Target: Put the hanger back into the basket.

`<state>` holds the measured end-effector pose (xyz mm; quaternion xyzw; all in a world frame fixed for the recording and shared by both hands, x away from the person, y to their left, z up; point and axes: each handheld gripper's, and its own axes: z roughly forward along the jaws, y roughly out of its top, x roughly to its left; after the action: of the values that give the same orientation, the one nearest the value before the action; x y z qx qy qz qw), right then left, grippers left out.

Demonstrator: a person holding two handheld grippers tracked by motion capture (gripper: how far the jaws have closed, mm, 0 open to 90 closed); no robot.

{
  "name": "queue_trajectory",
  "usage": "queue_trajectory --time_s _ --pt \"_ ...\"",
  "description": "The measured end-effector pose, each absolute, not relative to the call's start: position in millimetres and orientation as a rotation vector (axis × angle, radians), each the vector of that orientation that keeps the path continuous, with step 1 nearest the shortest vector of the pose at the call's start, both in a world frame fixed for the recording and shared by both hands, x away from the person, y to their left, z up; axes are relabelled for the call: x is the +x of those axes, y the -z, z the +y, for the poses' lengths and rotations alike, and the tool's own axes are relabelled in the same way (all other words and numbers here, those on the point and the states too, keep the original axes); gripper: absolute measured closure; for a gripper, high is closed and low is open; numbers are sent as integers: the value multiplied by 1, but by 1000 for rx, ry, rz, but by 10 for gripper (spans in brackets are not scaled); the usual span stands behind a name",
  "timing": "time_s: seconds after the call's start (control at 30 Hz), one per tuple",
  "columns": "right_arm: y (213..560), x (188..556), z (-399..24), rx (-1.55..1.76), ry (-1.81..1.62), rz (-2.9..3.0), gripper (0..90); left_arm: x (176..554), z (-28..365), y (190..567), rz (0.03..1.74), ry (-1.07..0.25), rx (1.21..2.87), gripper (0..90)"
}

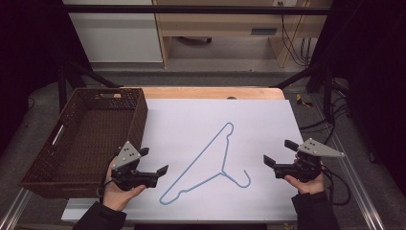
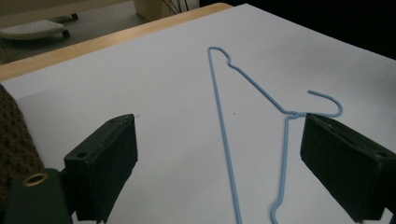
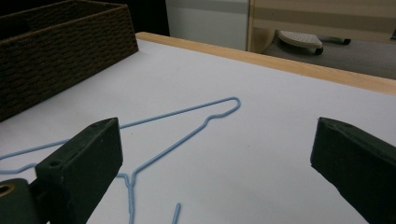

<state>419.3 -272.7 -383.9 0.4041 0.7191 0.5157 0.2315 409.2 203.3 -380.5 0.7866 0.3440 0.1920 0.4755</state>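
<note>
Blue wire hanger [image 1: 210, 163] flat on the white sheet [image 1: 191, 120], roughly midway between the two grippers, touched by neither. Hook [image 1: 242, 179] at the near side, curling toward the right; long bar running from the near left up toward the far middle of the sheet, one rounded corner [image 1: 229, 125] farthest from the person, the other [image 1: 165, 199] close to the near edge.

Left gripper [image 1: 155, 160] just left of the hanger, held in a hand [image 1: 119, 191] over the near left part of the sheet, jaws wide apart and empty, pointed toward the wire. From the left gripper view, hanger [image 2: 252, 116] lying ahead between the two black jaws, hook close to the right-hand jaw, no contact with either.

Right gripper [image 1: 280, 152] off to the right of the hanger, held in the other hand [image 1: 306, 182] near the right edge of the sheet, jaws likewise spread wide with nothing between them, facing left toward the hook. From the right gripper view, hanger [image 3: 154, 140] low and to the left, neck and twisted joint just beside the left-hand jaw, bare white sheet [image 3: 261, 140] between the jaws.

Brown woven basket [image 1: 86, 139] at the left of the sheet, its long wall along the sheet's left edge, just beside the left gripper; same basket [image 3: 60, 51] at upper left in the right gripper view. Wooden table edge [image 1: 210, 92] beyond the far side of the sheet. Dark sleeves [image 1: 98, 218] at the bottom of the high view.
</note>
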Motion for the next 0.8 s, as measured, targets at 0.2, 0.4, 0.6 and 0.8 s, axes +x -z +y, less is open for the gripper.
queue_trajectory --time_s 0.2,0.4,0.6,0.8 --pt "384 420 -271 1113 -1410 1981 27 409 190 386 817 -440 1966 114" --pt "386 421 -267 1112 -1407 1994 28 409 178 391 796 -414 2010 120" --pt "389 423 -263 1103 -1391 2021 28 411 167 395 782 -386 2059 132" --pt "389 423 -261 1100 -1390 2035 29 417 150 396 751 -355 2127 149"
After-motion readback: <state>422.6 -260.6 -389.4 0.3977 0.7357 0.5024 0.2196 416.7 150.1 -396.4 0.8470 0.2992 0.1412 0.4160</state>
